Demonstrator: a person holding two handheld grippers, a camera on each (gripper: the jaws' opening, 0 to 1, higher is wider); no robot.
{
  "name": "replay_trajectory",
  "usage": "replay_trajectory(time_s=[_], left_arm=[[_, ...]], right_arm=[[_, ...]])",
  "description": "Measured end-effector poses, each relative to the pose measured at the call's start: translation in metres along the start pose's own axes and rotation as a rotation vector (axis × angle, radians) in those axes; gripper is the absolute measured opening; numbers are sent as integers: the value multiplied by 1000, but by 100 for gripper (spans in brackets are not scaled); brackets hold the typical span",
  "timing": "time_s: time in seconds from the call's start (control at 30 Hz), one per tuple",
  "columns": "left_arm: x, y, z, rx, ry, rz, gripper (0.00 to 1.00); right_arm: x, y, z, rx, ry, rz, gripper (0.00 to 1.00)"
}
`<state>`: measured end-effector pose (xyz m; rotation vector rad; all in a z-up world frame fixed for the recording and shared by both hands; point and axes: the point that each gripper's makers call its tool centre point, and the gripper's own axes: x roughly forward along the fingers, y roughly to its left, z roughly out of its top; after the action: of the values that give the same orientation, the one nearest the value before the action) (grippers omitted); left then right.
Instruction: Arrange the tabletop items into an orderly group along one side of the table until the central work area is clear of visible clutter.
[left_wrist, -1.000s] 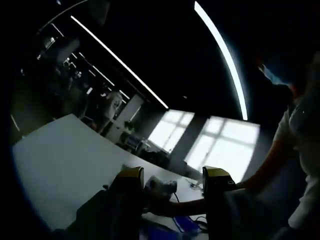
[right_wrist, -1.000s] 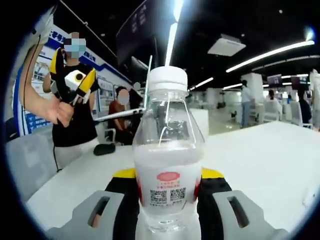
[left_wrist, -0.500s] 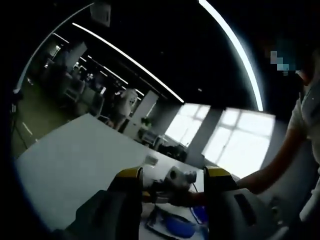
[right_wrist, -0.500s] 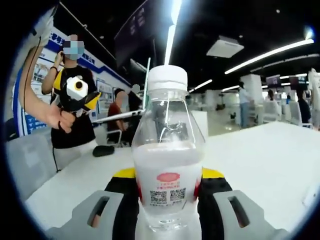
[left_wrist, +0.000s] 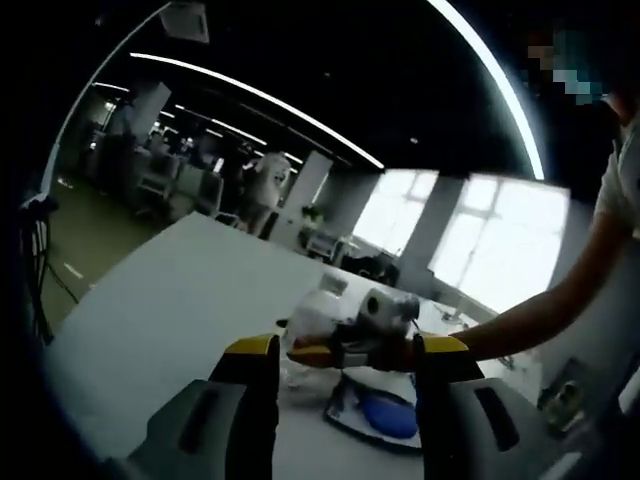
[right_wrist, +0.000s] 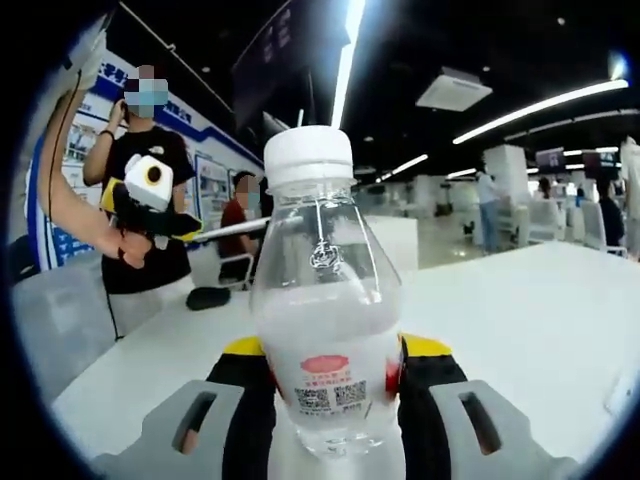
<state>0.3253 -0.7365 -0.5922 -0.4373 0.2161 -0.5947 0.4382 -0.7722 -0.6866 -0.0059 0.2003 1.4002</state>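
Right gripper (right_wrist: 335, 365): jaws closed on the bottle, one yellow-tipped jaw pressed to each side of its lower body; grey housings spread out below.

Bottle (right_wrist: 325, 330): clear plastic with a white screw cap, held upright but leaning a little to the left in the right gripper view. The lower half looks milky white with liquid, the shoulder above it is clear. A white label carries a red oval mark and two small square codes. It sits between the jaws, above the table.

Table (right_wrist: 530, 320): plain white top, stretching away behind the bottle. A small dark flat thing (right_wrist: 207, 297) lies on it to the far left.

Left gripper (left_wrist: 345, 345): jaws apart, nothing between the yellow tips. In the right gripper view it shows at far left (right_wrist: 150, 200), held in a hand (right_wrist: 125, 242).

Ahead of the left gripper: the right gripper (left_wrist: 350, 335) crosses the view with the bottle's pale shape at its tip, reached in on a bare arm (left_wrist: 545, 310) from the right. A blue flat item (left_wrist: 385, 412) lies on the table beneath it; I can't tell what it is.

Room: dim hall with ceiling light strips (left_wrist: 260, 100) and bright windows (left_wrist: 500, 240).
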Motion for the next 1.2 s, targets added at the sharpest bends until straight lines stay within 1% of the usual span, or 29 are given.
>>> replay_trajectory(time_s=[0.1,0.13,0.2,0.27,0.37,0.53,0.57,0.6,0.67,0.73,0.83,0.93,1.07,1.13,1.17,1.2], left_arm=[[0,2,-2,0,11,6,54],[0,3,-5,5,26,13,54],[1,4,-9,21,50,15,55],[1,3,-10,19,54,12,55],[1,4,-11,7,57,16,55],[1,5,-18,9,86,22,57],[1,2,-21,-23,94,-1,58],[1,0,-24,-50,103,-10,59],[0,3,-25,-47,103,7,59],[-2,4,-26,-50,107,20,60],[-4,5,-26,-61,108,31,60],[-5,4,-28,-75,117,30,60],[-6,3,-32,-68,139,36,60],[-5,1,-34,-66,149,25,59],[-5,1,-35,-82,154,17,59],[-5,2,-36,-81,162,21,59]], right_arm=[[0,-2,0,14,-3,-10,48],[0,-3,0,19,-2,-15,50],[-1,-6,1,29,-4,-29,57],[-2,-9,3,35,-11,-47,64],[-4,-11,4,40,-9,-59,70],[-11,-11,0,39,14,-73,74],[-12,-10,-2,31,25,-76,75],[-15,-8,-3,24,36,-79,75],[-19,-5,-1,23,38,-80,76],[-27,-2,0,20,45,-84,77],[-42,-1,4,24,44,-112,79],[-55,3,7,17,49,-126,79],[-81,8,15,12,49,-161,79],[-93,10,20,6,47,-177,79],[-99,10,23,4,48,-187,79],[-104,11,25,3,52,-192,79]])
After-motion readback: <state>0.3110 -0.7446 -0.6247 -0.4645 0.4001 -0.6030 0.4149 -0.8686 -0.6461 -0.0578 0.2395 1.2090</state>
